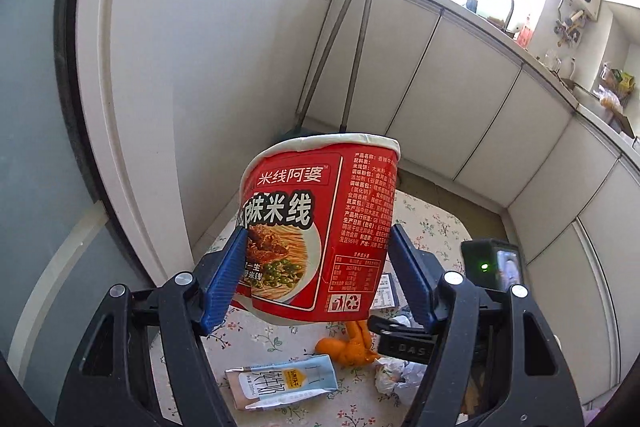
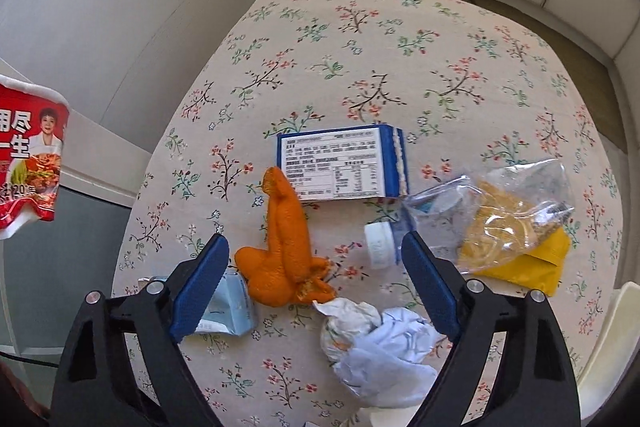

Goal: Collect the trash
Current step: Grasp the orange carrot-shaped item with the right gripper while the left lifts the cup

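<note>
Left gripper [image 1: 314, 267] clamps red instant rice-noodle cup [image 1: 320, 227] across lower body, frame centre, lifted clear of floral table [image 1: 432, 227]. Cup looks light, thin-walled, wall dented at left pad; grip low near stiffer base, gently.

Right gripper [image 2: 314, 287] open, empty, pointing down over table litter at frame centre. Orange peel [image 2: 288, 251] lies between its fingers, untouched: soft, limp, light; pinch thick lobe. Crumpled tissue [image 2: 376, 343] just below right of it. Milk carton [image 2: 232, 307] behind left finger. Clear plastic bag [image 2: 508, 203] at right: crinkly, slippery.

One noodle cup [image 1: 320, 227], one orange peel [image 2: 286, 251] — two cartons [image 2: 340, 163], two crumpled wads [image 2: 376, 339]
</note>
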